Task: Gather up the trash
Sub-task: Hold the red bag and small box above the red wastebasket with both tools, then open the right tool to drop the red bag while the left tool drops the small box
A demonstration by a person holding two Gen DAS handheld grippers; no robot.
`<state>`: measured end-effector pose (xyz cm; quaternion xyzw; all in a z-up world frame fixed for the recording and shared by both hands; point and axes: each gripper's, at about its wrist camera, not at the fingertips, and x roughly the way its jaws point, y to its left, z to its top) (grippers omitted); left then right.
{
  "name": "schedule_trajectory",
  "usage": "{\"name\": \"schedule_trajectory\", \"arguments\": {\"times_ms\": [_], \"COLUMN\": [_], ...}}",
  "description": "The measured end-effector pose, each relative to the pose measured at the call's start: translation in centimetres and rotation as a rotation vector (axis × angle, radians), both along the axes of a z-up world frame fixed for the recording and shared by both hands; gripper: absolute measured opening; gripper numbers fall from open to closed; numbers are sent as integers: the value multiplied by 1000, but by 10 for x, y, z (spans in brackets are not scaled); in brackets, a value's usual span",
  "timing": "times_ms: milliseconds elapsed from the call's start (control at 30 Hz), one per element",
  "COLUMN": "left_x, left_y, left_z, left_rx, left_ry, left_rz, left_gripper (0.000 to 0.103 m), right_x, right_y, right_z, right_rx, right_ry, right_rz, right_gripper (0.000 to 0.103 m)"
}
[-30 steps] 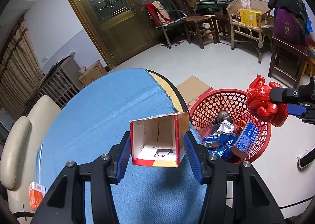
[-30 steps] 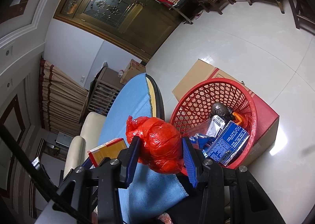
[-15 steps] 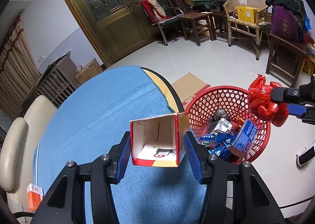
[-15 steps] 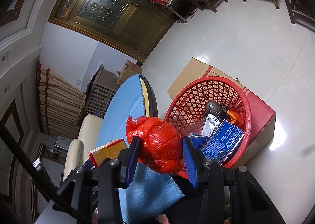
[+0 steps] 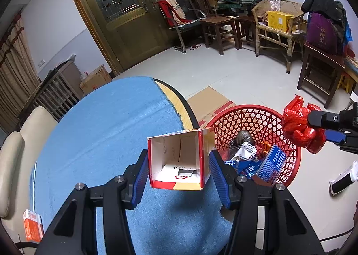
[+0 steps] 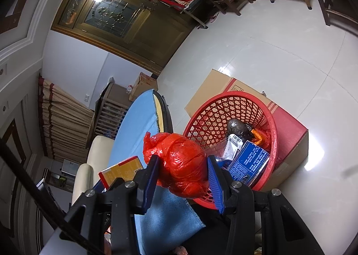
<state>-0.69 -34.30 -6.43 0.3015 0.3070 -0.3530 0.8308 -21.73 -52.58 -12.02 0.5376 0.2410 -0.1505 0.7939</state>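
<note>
A living room with a pale tiled floor (image 5: 201, 71), dark wooden glass-panelled double doors (image 5: 125, 15) and wooden chairs along the far wall. In the foreground, a round counter (image 5: 172, 96) is covered by a blue cloth (image 5: 100, 125). The left hand-held gripper (image 5: 179, 172) is closed on an open-ended red-and-white carton (image 5: 176, 163) — its blue pads press both side walls, and the carton's open mouth faces the camera, held over the cloth near the counter's edge. Just beyond that edge, on the floor, a red plastic lattice basket (image 5: 250, 118) sits on a flat cardboard box (image 6: 288, 129); inside the basket lie a blue packet (image 6: 248, 161), a white barcoded wrapper (image 6: 233, 143) and a dark rounded lump (image 6: 238, 128). The right hand-held gripper (image 6: 182, 176) clamps a crumpled red plastic bag (image 6: 179, 161) between its blue pads, held in the air at the basket's near rim — in the left wrist view the bag (image 5: 302, 129) hangs beside the basket's right side. A small orange-and-white box (image 5: 33, 226) rests at the counter's near left edge, beside a cream chair (image 5: 13, 158).
</note>
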Motion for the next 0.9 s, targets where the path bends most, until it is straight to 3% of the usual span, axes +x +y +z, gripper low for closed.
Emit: {"name": "schedule_trajectory", "arguments": {"times_ms": [900], "left_x": [-8], "left_y": [-18], "left_z": [1], "left_rx": [-2], "left_ry": [-5], "left_rz": [-44], "left_gripper": [56], "right_x": [-9], "right_y": [-4], "right_z": [12], "right_rx": [-18], "right_ry": [-13], "right_rz": [-37], "right_gripper": [45]}}
